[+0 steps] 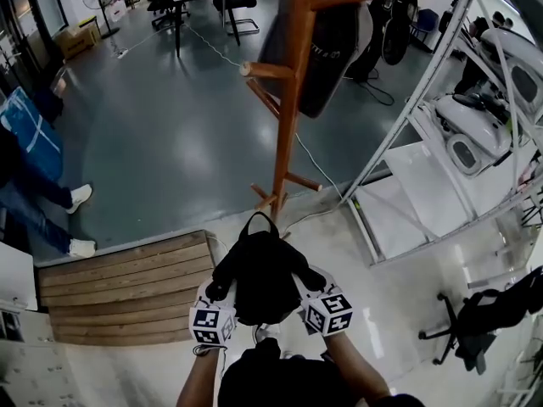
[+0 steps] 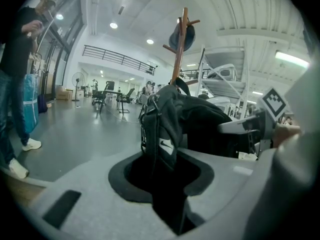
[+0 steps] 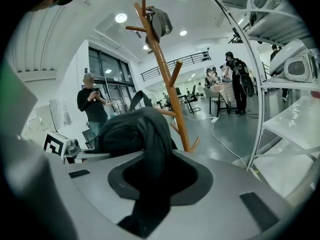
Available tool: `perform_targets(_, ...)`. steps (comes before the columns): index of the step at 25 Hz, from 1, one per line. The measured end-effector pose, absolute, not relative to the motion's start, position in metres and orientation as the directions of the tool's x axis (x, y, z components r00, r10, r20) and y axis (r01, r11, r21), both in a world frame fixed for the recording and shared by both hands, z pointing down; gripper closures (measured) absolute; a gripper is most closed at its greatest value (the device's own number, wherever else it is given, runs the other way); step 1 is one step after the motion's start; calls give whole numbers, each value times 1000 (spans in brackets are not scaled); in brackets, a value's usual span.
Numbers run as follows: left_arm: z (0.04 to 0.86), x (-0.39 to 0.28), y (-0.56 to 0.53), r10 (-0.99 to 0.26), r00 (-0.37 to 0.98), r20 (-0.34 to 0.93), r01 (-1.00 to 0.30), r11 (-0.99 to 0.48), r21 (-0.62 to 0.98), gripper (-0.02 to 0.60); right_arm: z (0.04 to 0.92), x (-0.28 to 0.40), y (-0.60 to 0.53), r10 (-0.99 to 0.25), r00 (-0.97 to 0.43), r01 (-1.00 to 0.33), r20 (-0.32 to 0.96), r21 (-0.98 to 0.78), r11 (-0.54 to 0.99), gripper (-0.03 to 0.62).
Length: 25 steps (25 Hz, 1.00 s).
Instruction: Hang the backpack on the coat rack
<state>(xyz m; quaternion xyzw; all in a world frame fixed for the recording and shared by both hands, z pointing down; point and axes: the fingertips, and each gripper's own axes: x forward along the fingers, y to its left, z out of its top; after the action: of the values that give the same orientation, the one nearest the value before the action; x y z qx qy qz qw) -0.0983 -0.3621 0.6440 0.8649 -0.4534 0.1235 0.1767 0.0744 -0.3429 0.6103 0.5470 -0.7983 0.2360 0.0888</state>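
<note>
A black backpack [image 1: 261, 274] hangs between my two grippers, its top loop [image 1: 259, 220] pointing toward the wooden coat rack [image 1: 291, 91]. My left gripper [image 1: 219, 293] is shut on the bag's left strap [image 2: 162, 139]. My right gripper [image 1: 307, 293] is shut on the right strap [image 3: 154, 144]. In the left gripper view the backpack [image 2: 192, 121] fills the middle with the coat rack [image 2: 179, 49] behind it. The right gripper view shows the backpack [image 3: 127, 129] beside the coat rack [image 3: 167, 79]. A dark bag [image 1: 327, 45] hangs on the rack's upper pegs.
A white metal shelving unit [image 1: 458, 142] stands right of the rack. A wooden pallet step [image 1: 127, 291] lies at the lower left. A person [image 1: 34, 185] stands at the left edge. A cable [image 1: 322, 185] runs across the floor past the rack's base. A black office chair [image 1: 479, 320] sits lower right.
</note>
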Motion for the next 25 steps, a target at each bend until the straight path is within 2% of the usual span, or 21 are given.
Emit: perform_targets(25, 710, -66, -437, -680, 572, 459, -815, -531, 231, 471, 671, 100, -406, -808, -360, -923, 466, -304, 236, 502)
